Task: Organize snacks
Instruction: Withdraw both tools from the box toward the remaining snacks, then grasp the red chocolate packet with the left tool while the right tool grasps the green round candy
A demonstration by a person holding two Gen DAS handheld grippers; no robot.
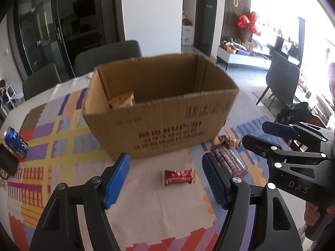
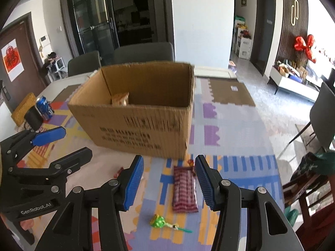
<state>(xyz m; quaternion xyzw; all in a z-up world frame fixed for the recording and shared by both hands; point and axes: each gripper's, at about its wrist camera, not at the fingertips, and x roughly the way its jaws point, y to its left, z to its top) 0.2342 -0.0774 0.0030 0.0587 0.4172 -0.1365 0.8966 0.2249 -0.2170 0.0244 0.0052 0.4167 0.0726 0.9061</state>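
Two grippers hang over the snacks by the box.

The left gripper point(image 1: 165, 179) has its jaws apart with nothing in them; a red snack point(image 1: 178, 176) lies on the table point(image 1: 146, 198) right under it. The right gripper point(image 2: 169, 179) is apart and empty too, over a purple pack point(image 2: 184, 190). A green lollipop point(image 2: 160, 221) lies at 6 o'clock from the pack. The box point(image 2: 134, 123) stands at 12 o'clock, with one orange snack point(image 2: 119, 98) inside.

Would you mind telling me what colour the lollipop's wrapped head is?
Bright green; the lollipop shows best in the right wrist view, lying on the tablecloth.
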